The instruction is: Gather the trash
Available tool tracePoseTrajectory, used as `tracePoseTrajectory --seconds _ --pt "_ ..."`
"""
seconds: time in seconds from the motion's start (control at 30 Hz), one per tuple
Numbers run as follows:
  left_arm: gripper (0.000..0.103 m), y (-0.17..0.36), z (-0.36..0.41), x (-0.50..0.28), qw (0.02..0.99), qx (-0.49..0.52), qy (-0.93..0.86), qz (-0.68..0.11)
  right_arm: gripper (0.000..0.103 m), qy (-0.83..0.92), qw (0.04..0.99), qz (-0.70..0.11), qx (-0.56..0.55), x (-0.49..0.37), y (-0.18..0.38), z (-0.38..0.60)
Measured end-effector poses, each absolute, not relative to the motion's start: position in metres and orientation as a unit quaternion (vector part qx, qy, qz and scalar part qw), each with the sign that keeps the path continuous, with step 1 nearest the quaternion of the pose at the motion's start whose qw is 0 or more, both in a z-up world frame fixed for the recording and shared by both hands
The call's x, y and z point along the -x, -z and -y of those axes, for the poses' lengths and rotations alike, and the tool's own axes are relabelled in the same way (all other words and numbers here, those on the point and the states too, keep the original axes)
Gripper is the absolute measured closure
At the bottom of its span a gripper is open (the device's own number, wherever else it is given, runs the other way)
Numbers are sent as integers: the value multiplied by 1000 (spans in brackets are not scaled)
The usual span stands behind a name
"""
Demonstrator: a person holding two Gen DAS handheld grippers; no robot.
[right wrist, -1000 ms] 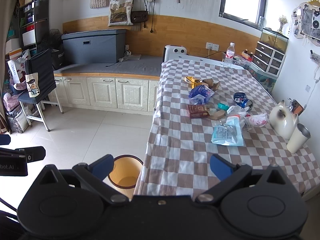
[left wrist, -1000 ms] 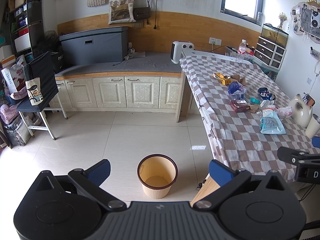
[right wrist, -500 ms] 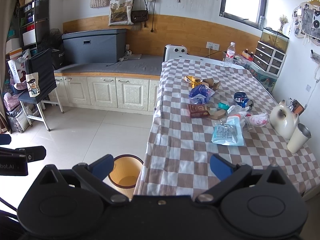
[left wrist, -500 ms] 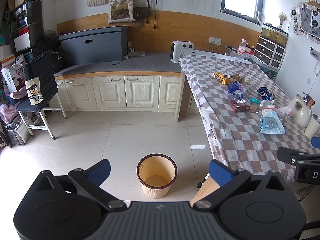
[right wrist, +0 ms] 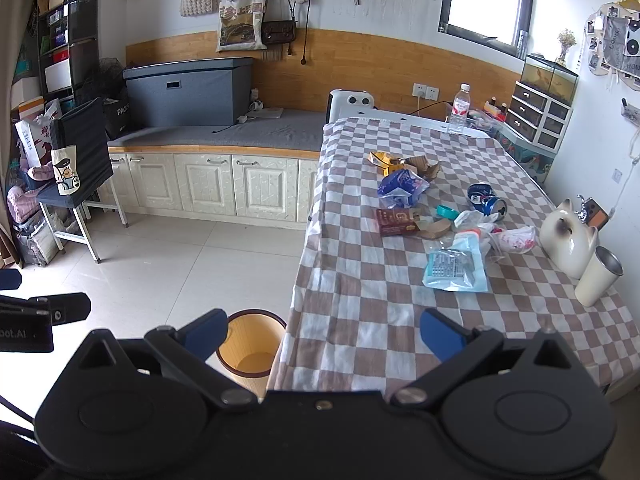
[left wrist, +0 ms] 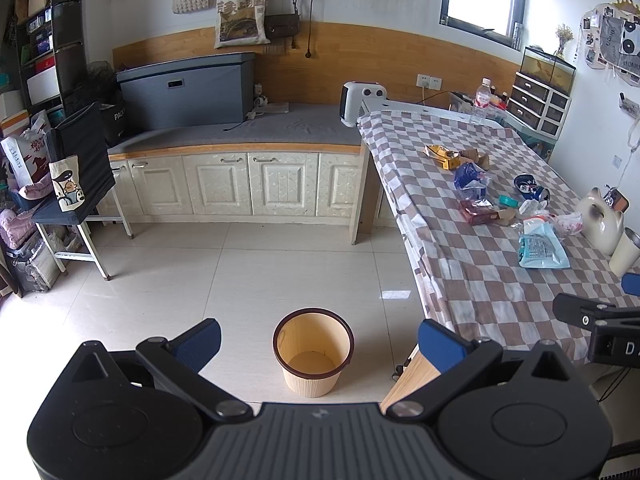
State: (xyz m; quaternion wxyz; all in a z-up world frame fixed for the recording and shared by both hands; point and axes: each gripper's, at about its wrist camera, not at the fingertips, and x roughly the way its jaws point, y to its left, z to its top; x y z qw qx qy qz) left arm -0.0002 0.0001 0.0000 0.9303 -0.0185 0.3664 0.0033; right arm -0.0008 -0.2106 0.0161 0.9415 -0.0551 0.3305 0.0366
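Observation:
Trash lies on the checkered table (right wrist: 360,304): a light blue packet (right wrist: 456,268), a brown box (right wrist: 396,222), a blue wrapper (right wrist: 400,188), a yellow wrapper (right wrist: 382,160), crushed blue cans (right wrist: 486,200) and a white-red bag (right wrist: 516,238). An empty beige bin (left wrist: 313,350) stands on the floor by the table's near corner; it also shows in the right wrist view (right wrist: 250,350). My left gripper (left wrist: 318,340) is open and empty above the bin. My right gripper (right wrist: 322,332) is open and empty over the table's near edge.
A cat-shaped white jug (right wrist: 568,240) and a metal cup (right wrist: 598,276) stand at the table's right side. A water bottle (right wrist: 460,108) stands at the far end. Cabinets (left wrist: 240,184) line the back wall. A folding stand with bags (left wrist: 76,184) is at the left.

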Motion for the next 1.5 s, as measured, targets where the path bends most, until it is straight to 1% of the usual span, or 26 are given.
tracePoseTrajectory --seconds 1.5 --pt "0 -7 5 -2 930 21 -4 -366 0 -39 941 -332 54 4 -15 208"
